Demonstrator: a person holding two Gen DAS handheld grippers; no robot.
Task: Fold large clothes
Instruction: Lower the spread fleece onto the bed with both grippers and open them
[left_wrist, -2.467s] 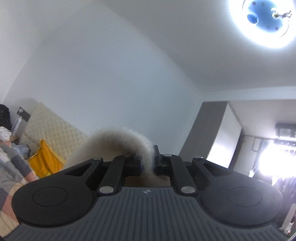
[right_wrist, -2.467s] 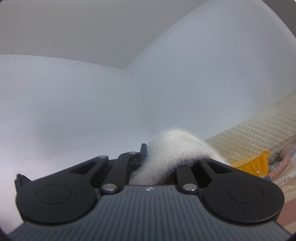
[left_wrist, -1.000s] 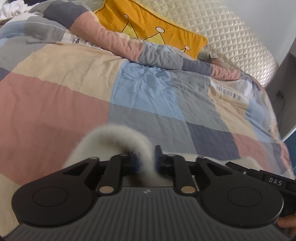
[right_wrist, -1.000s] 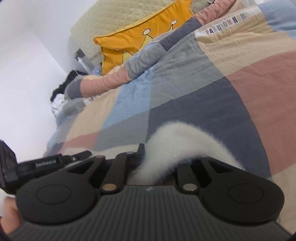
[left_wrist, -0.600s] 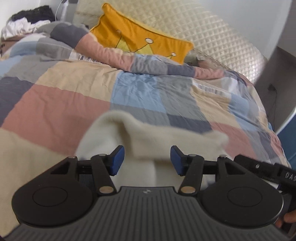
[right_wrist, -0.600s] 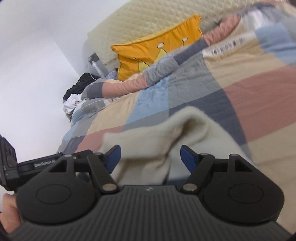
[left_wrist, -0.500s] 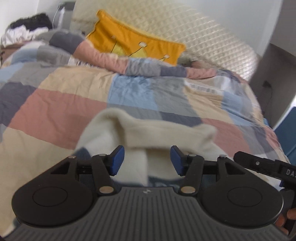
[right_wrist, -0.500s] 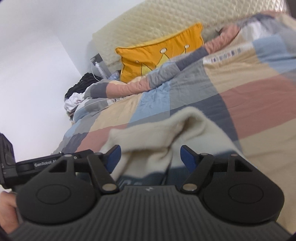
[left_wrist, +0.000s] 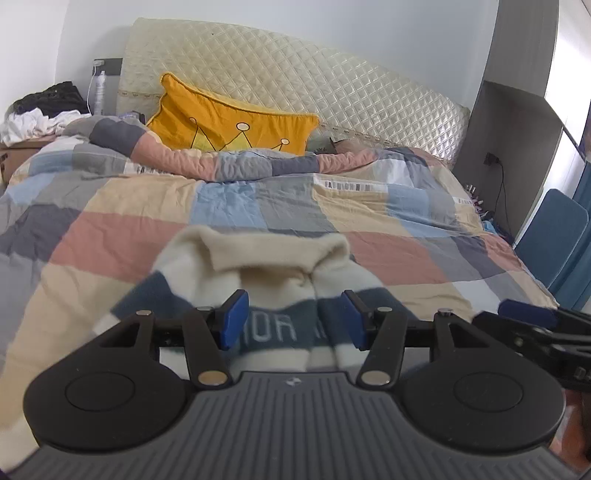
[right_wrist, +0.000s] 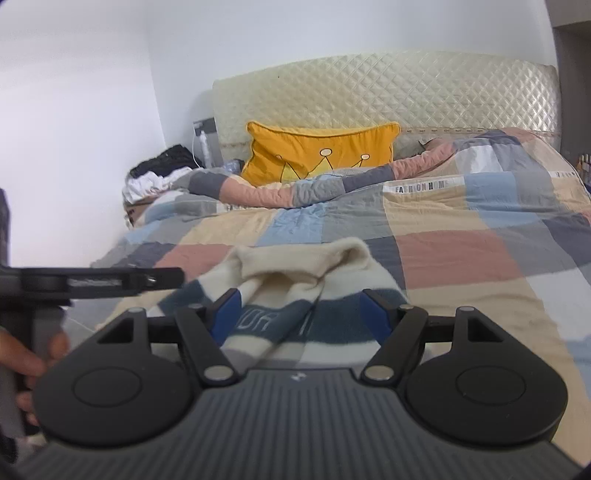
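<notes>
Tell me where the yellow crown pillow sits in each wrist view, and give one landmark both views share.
Left wrist view: the yellow pillow is upper left of centre, leaning on the quilted headboard.
Right wrist view: the yellow pillow is upper centre, against the same headboard.
Shared landmark: the cream and navy striped sweater, lying on the patchwork quilt just ahead of each tool.

Cream/navy striped sweater (left_wrist: 258, 258), multicolour check quilt (left_wrist: 110, 229), yellow pillow (left_wrist: 229, 122)
</notes>
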